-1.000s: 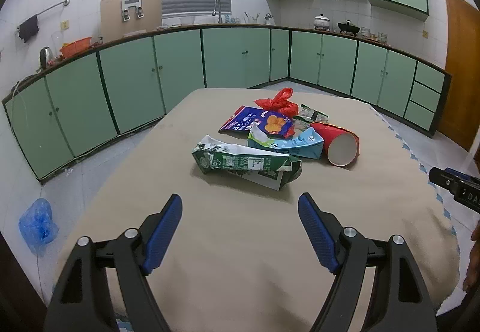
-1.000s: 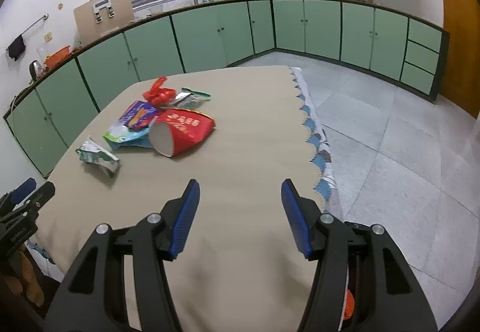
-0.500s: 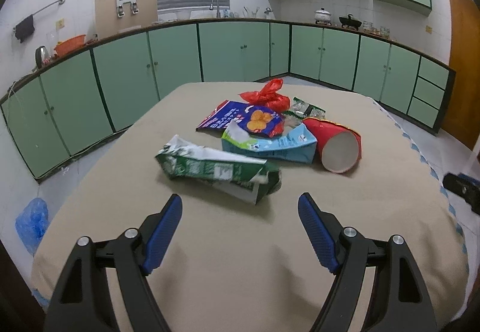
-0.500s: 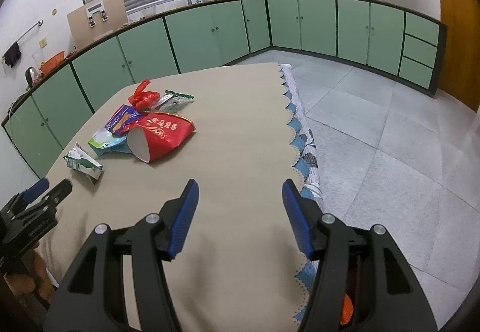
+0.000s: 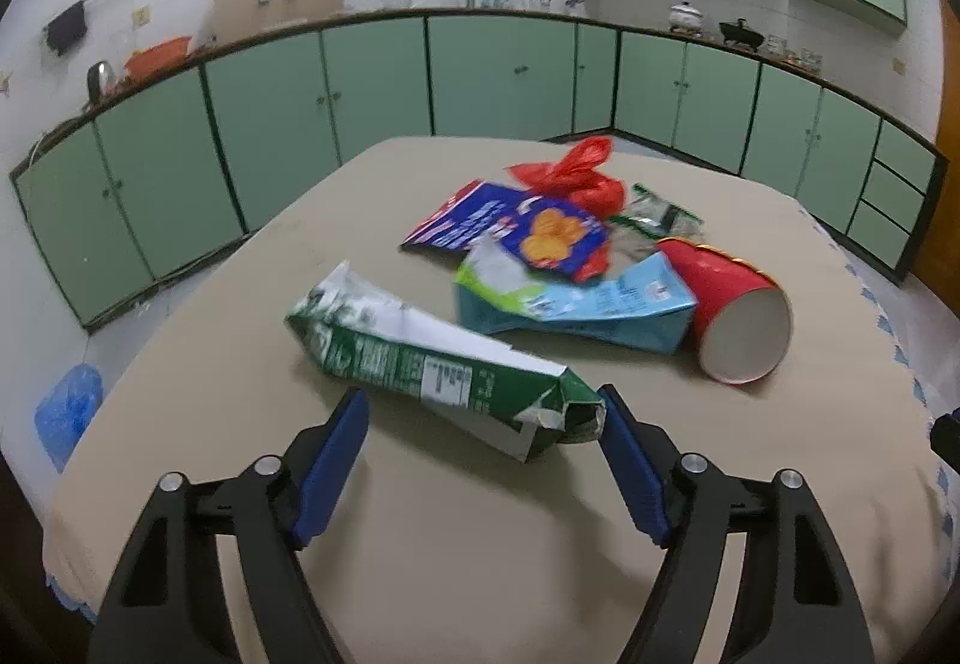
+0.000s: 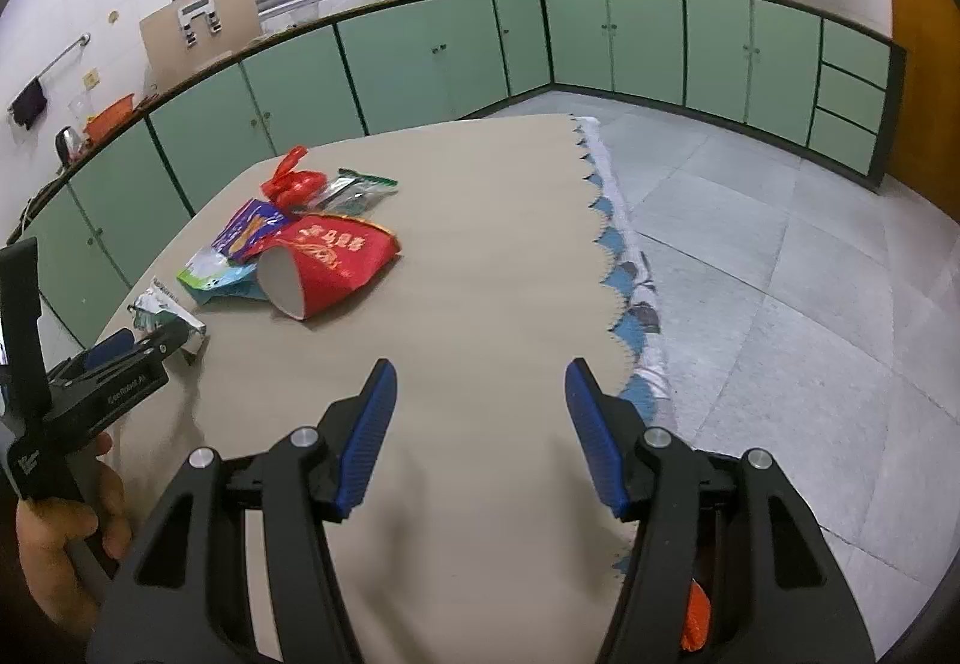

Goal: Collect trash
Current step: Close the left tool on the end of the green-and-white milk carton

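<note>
- The left gripper [image 5: 483, 442] is hovering over the table [image 5: 480, 544] with its blue fingers [image 5: 330, 460] spread; its jaws have just been closing slightly, and the pads are not pressing on anything.
- The green-and-white carton [image 5: 420, 358] is lying flattened at 12 o'clock from the left gripper, its torn end sitting just beside the fingertip of the right-side finger. Its printed label panel is blurred and cannot be read.
- The light blue carton [image 5: 576, 304] is lying behind it, at 1 o'clock, touching the red paper cup [image 5: 729, 310], which is resting on its side.
- The blue snack bag [image 5: 528, 232] is overlapping the light blue carton; the red plastic bag [image 5: 570, 178] is lying at its far edge.
- Gold characters on the red paper cup are showing in the right wrist view but are too small to read.
- The right gripper [image 6: 480, 424] is hanging over bare tablecloth, fingers spread, holding nothing.
- White lettering on the left gripper's body is illegible.
</note>
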Tool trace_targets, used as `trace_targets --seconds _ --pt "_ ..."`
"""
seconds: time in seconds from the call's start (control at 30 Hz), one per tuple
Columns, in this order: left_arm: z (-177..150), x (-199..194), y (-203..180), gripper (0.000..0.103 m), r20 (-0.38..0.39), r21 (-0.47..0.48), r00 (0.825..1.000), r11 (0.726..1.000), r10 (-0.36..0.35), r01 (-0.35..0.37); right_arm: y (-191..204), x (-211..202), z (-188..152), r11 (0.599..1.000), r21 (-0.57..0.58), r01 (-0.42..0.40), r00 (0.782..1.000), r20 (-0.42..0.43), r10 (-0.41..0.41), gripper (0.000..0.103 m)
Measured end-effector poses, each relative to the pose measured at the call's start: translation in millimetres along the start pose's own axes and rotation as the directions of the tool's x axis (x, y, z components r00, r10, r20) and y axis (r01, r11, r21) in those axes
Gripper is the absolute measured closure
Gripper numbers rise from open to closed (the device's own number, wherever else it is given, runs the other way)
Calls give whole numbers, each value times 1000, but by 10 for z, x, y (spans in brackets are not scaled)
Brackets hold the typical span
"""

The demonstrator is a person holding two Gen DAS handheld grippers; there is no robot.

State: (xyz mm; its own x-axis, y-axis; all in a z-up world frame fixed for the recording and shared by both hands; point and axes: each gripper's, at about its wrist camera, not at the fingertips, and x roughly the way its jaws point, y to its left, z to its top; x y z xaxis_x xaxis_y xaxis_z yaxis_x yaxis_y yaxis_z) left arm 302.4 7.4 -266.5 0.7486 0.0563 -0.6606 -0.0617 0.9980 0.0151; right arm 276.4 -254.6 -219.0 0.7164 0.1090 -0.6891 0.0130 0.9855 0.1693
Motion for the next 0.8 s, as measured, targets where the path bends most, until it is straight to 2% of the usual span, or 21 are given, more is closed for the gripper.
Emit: trace_targets --seconds 0.3,0.57,0.8 --pt "-105 -173 415 28 -2 -51 1000 998 30 -30 313 43 15 999 -26 -36 999 -1 36 45" --pt "-12 -141 301 28 -4 -39 1000 999 -13 13 561 89 95 998 -41 -56 998 10 57 44" --pt "39 9 299 28 -40 -49 999 999 -2 0 652 199 188 998 -35 -60 998 15 61 44"
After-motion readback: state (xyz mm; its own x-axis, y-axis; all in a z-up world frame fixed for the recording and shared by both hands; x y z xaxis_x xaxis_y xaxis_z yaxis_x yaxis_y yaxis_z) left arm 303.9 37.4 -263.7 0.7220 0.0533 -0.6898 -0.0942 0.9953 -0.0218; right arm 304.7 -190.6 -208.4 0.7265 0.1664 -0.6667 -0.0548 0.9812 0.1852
